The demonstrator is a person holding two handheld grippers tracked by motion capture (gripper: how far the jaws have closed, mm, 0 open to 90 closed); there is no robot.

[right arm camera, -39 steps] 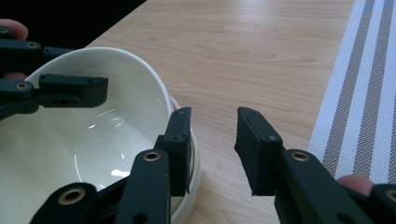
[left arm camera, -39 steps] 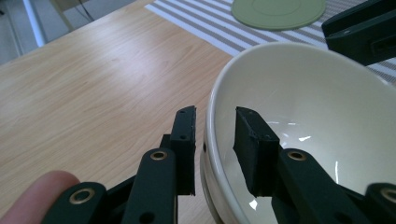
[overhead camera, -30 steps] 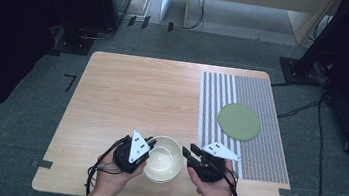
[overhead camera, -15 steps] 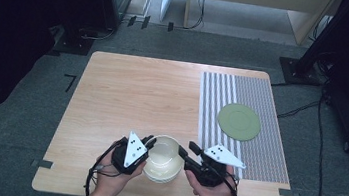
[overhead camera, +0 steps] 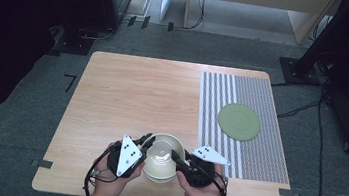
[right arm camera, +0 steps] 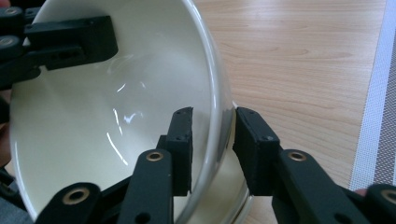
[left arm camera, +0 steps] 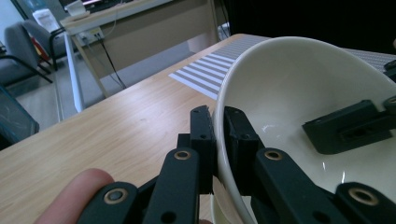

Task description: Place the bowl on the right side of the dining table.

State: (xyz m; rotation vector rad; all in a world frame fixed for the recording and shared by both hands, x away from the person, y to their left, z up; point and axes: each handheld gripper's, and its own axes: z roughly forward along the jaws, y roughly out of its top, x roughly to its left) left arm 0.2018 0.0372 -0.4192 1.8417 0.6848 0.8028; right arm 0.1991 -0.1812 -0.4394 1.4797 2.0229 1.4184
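bowl base hidden, left gripper clamped on rim, right gripper jaws straddling rim, just closing

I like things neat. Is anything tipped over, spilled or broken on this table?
Nothing is spilled or broken. The odd thing is the top cream bowl: it sits tilted inside another bowl beneath it. The left gripper pinches its rim, and the right gripper straddles the opposite rim, jaws just closing. The green plate lies flat.

Our black two-jaw left gripper and right gripper carry white triangular dotted plates, brass-ringed pivot screws and trailing black cables.
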